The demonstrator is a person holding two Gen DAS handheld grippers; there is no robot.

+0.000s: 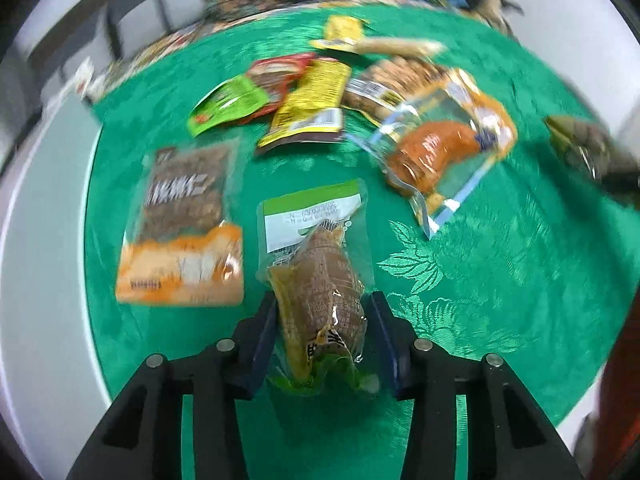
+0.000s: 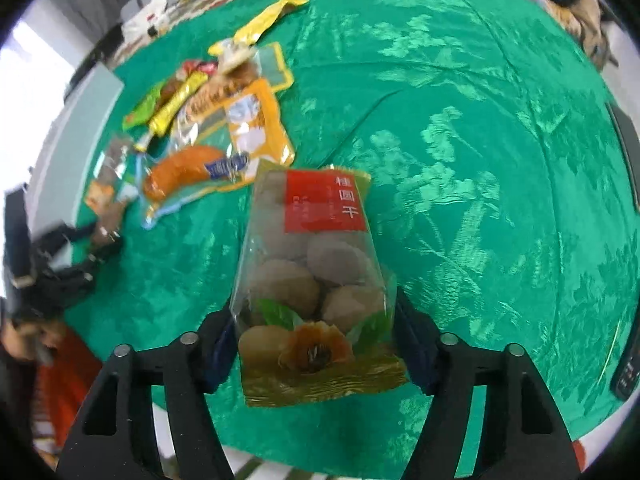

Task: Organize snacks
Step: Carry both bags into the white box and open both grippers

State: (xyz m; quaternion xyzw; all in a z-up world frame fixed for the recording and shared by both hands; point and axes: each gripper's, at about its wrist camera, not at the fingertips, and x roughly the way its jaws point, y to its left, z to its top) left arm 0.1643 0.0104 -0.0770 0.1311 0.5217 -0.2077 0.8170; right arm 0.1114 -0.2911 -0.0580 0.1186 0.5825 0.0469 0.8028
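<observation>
Though unseen by the right wrist, orange packet (image 1: 180, 268) beside green-labelled packet (image 1: 316, 280).

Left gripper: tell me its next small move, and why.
Probably lift it straight up a little. The left gripper is shut on the green-label packet, which appears to rest on the green cloth close beside an orange packet; a short lift would clear that neighbour before carrying.
</observation>
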